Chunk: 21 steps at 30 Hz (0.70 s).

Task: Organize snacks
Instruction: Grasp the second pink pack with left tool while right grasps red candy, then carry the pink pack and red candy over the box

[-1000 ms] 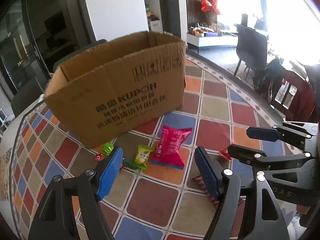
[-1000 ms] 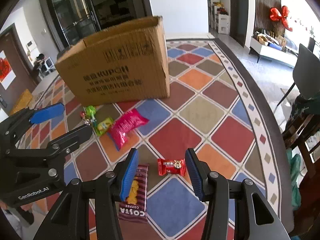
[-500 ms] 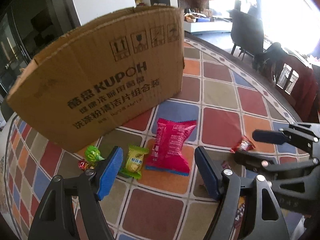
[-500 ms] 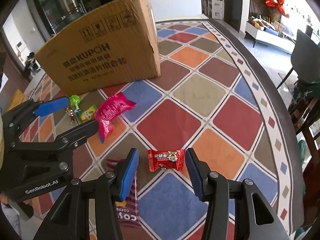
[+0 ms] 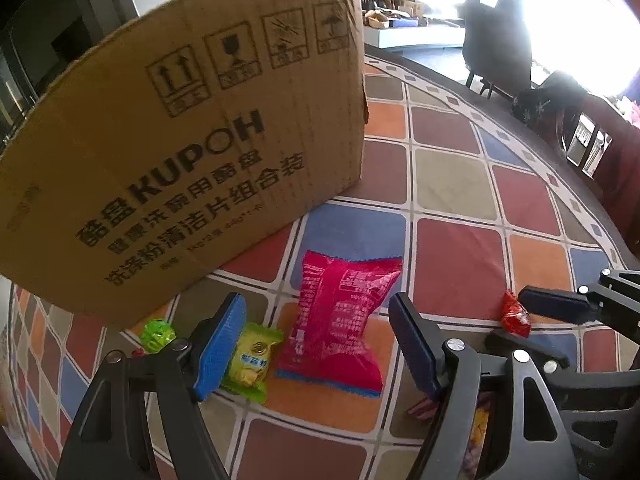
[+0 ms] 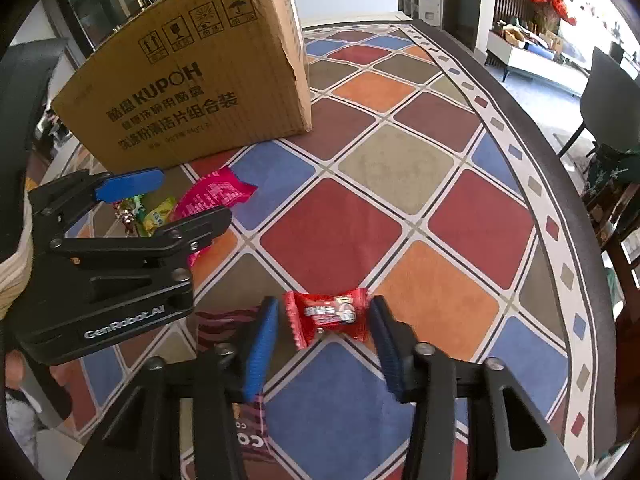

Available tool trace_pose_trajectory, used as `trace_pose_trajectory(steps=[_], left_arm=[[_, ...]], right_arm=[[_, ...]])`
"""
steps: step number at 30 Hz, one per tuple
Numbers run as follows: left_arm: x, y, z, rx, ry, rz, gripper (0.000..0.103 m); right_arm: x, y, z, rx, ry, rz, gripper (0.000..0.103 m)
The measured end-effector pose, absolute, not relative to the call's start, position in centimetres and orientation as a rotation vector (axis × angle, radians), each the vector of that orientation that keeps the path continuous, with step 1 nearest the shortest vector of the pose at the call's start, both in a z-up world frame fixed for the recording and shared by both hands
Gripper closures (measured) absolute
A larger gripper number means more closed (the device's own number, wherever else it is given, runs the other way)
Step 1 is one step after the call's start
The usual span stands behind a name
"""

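Note:
A red candy (image 6: 326,314) lies on the patterned tablecloth (image 6: 400,160) between the pads of my right gripper (image 6: 324,344). Its jaws are closing, with thin gaps still showing on both sides of the wrapper. My left gripper (image 5: 316,344) stands open low over a pink snack bag (image 5: 340,320), its pads clear of the bag. Beside the left pad lies a yellow-green packet (image 5: 250,360), with a green candy (image 5: 158,334) further left. Behind them stands the cardboard box (image 5: 180,160). In the right wrist view, the left gripper (image 6: 168,204) straddles the pink bag (image 6: 216,196).
A striped coffee packet (image 6: 224,320) lies partly under my right gripper's left finger. The round table's dark rim (image 6: 532,120) curves along the right. Dark chairs (image 6: 612,92) stand beyond it. A small shiny candy (image 6: 126,216) sits by the box (image 6: 192,80).
My left gripper has sunk and moved closer to the pink bag and box. My right gripper has come down over the red candy and its jaws have narrowed around it.

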<state>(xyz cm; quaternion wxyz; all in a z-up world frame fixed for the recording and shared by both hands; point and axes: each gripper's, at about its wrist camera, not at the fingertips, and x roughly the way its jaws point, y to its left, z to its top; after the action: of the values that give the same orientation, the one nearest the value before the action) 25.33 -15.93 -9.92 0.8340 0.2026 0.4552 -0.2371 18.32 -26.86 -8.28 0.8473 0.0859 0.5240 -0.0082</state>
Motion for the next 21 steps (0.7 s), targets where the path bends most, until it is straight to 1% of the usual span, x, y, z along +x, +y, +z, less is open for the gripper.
trace_pose_trajectory(steps=[1,2,4,5,8,12,21], left_arm=[[25.4,-16.0,-10.0,0.428,0.968,-0.504,0.035],[25.4,-16.1,-10.2,0.423,0.976,-0.506,0.039],[25.5,-16.1,-10.4,0.411,0.992,-0.515,0.056],[25.5,-16.1,-10.5,0.405,1.002,-0.52,0.06],[25.4,-16.1,-10.7,0.4,0.996,-0.515,0.061],[25.1,-15.8,-10.5,0.382,0.999,-0.511,0.069],[24.5,-15.4,-9.0,0.363,0.966,-0.506,0.07]], right_arm=[[18.2,-26.8,-8.2,0.175,1.105,-0.019,0.068],[18.2,-26.8,-8.2,0.177,1.104,-0.018,0.074],[18.3,-27.0,-8.3,0.189,1.103,-0.011,0.08],[18.3,-27.0,-8.3,0.194,1.103,-0.009,0.081],[18.5,-27.2,-8.4,0.2,1.095,-0.008,0.081],[18.7,-27.3,-8.3,0.209,1.087,-0.003,0.081],[18.9,-27.1,-7.2,0.21,1.047,0.013,0.081]])
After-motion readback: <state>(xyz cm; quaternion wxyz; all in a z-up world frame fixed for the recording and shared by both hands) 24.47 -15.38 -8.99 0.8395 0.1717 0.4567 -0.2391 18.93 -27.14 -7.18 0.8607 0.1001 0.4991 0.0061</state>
